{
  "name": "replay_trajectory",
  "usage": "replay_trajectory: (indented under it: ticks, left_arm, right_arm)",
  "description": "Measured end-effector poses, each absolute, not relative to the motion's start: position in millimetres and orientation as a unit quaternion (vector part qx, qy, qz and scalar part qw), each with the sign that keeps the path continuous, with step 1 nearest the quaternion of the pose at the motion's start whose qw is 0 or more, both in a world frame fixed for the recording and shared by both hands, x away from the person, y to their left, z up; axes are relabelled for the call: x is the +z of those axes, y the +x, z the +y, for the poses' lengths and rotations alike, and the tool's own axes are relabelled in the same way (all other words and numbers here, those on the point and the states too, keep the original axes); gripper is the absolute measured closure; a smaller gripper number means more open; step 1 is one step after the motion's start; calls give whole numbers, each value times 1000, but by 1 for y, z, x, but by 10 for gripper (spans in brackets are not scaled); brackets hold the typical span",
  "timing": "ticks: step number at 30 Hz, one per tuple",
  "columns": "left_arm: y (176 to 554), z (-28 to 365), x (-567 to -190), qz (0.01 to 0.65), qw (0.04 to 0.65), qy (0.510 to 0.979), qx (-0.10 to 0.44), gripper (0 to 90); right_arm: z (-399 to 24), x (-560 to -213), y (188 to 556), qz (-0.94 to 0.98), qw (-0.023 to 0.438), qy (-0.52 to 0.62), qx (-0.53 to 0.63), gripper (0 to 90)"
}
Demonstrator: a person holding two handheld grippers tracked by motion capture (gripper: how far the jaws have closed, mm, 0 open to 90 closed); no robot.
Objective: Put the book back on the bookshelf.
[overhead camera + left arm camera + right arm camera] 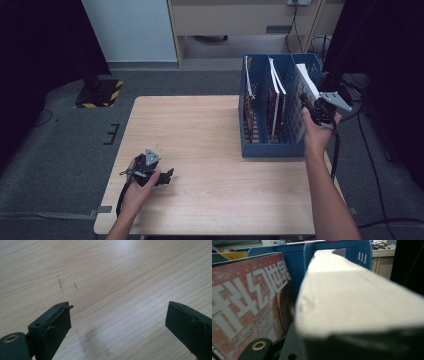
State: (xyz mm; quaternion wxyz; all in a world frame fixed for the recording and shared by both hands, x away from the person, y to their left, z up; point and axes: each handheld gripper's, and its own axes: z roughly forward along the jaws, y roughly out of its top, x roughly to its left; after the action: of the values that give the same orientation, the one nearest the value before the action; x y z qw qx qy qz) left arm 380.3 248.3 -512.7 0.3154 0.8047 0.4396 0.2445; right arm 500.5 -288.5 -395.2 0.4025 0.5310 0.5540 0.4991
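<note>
A blue file rack (272,148) with three compartments stands at the table's right side. A thick white-edged book (303,87) leans in its rightmost compartment. My right gripper (311,111) is shut on the book's near end. In the right gripper view the book's page edge (352,297) runs away from the jaws, beside a red magazine cover (249,302) and the rack's blue divider (309,255). My left gripper (169,176) rests low over the wooden table (210,130) at the front left. Its jaws (118,307) stand wide open with only bare wood (112,270) between them.
Thin magazines (276,100) stand in the rack's middle compartment and another (248,95) in the left one. Grey carpet surrounds the table. A yellow-and-black striped stand base (100,92) sits on the floor at the back left. Cables (370,150) trail on the right.
</note>
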Motion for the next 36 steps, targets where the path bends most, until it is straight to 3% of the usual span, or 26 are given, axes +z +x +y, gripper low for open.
replay_trajectory:
  ticks: [10,36]
  left_arm:
    - [380,248,-513,440,316,804,245,54]
    - [381,248,-514,438,313,806,245,54]
  right_arm:
    - [-288,-390,505,562,395,527,500,729]
    - [-283,-390,527,542,449,538,464,735]
